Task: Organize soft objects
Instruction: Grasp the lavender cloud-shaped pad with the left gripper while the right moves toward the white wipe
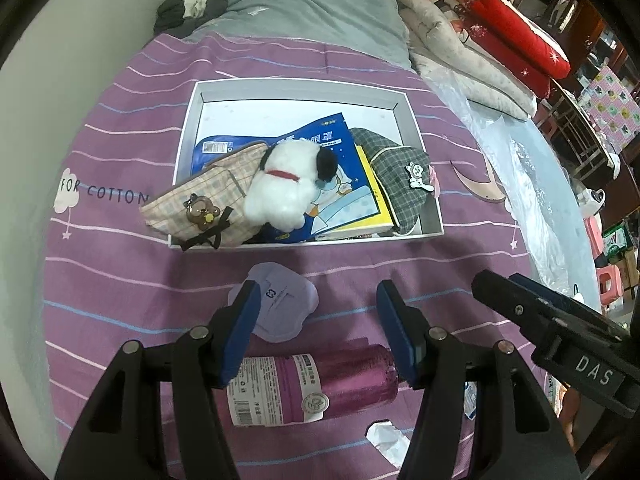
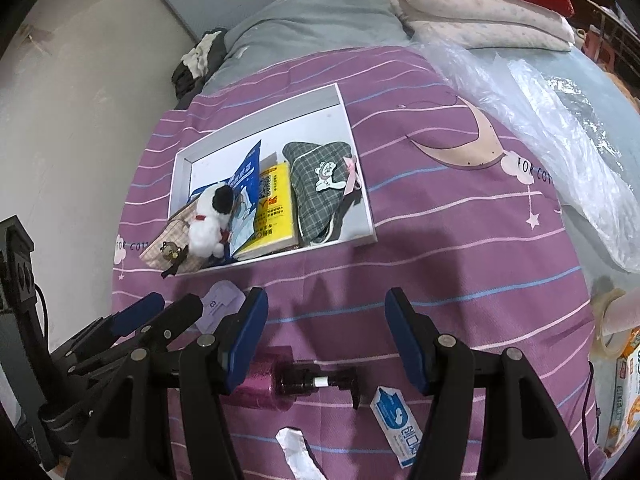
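The left claw [image 1: 318, 332] hangs open and empty over the bed [image 1: 120, 280], below the white box [image 1: 186, 152]; the right claw [image 2: 326, 338] beside it is open and empty too. Inside the box, a white plush dog [image 1: 282, 190] lies on a blue packet [image 1: 340, 196], a pink plaid pouch [image 1: 204, 204] overhangs the box's left near corner, and a grey plaid pouch [image 1: 396, 178] sits at the right. A lavender pad [image 1: 280, 304] and a purple bottle [image 1: 320, 384] lie on the bed in front of the box.

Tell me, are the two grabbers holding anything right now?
No. The left gripper and right gripper are both open and empty, above the purple striped bedsheet and the lying purple plastic pump bottle.
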A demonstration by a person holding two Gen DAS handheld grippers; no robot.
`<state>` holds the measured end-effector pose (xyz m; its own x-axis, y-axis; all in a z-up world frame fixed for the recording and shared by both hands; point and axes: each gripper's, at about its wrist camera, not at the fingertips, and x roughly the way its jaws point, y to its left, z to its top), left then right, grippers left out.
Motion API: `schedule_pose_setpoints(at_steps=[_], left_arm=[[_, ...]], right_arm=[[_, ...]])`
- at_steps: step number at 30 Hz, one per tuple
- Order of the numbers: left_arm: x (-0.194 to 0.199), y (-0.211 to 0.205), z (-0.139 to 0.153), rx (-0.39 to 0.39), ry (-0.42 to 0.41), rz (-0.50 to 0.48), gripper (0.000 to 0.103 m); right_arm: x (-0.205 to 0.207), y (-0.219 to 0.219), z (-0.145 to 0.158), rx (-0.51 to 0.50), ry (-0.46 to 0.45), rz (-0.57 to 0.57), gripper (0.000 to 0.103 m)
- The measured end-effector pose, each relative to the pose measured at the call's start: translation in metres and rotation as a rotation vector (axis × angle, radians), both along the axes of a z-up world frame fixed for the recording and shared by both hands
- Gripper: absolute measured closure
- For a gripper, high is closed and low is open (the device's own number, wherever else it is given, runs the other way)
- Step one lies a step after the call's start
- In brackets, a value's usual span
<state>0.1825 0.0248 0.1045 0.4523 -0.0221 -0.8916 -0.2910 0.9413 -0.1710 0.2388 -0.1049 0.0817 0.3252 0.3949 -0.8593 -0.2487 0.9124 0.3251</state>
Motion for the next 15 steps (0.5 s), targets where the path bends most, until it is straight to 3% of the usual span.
schedule_pose_setpoints(at_steps=[6, 15], left_arm=[[-0.005, -0.001, -0.005, -0.046, 0.057, -0.009, 0.042], [-0.034, -0.004, 0.015, -0.086, 0.024, -0.024, 0.042]], right_arm=[[-0.009, -0.005, 0.001, 0.016, 0.033, 0.018, 0.042], [-0.026, -0.026, 0.016, 0.086, 0.036, 0.024, 0.042]])
